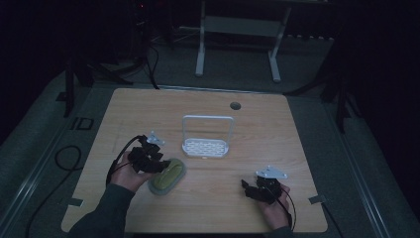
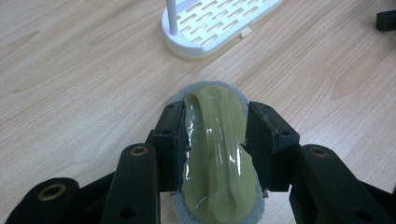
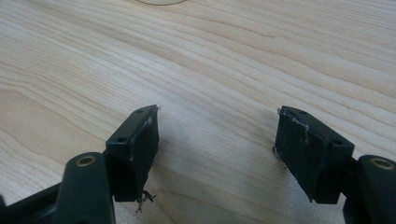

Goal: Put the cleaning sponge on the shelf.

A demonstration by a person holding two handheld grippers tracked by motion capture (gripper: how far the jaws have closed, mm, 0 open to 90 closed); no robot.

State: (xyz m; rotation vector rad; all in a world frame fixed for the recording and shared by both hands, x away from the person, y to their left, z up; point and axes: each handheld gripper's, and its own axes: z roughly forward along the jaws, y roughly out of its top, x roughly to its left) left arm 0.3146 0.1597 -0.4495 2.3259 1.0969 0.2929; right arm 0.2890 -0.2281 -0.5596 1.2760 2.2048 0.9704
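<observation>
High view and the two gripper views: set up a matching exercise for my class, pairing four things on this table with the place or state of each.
Things:
1. left claw
2. right claw
3. white rack
4. olive scrubber

States:
A. stands mid-table, beyond the scrubber
B. open over bare wood
C. pads pressed on the scrubber's two sides
D. lies between two black pads, grey base under it

Pairs: 1-C, 2-B, 3-A, 4-D

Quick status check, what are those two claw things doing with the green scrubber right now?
Left gripper clamped on the green scrubber, table-level. Right gripper open, nothing between its jaws, over bare table. White rack stands beyond the scrubber, apart; no obstruction between them.
</observation>
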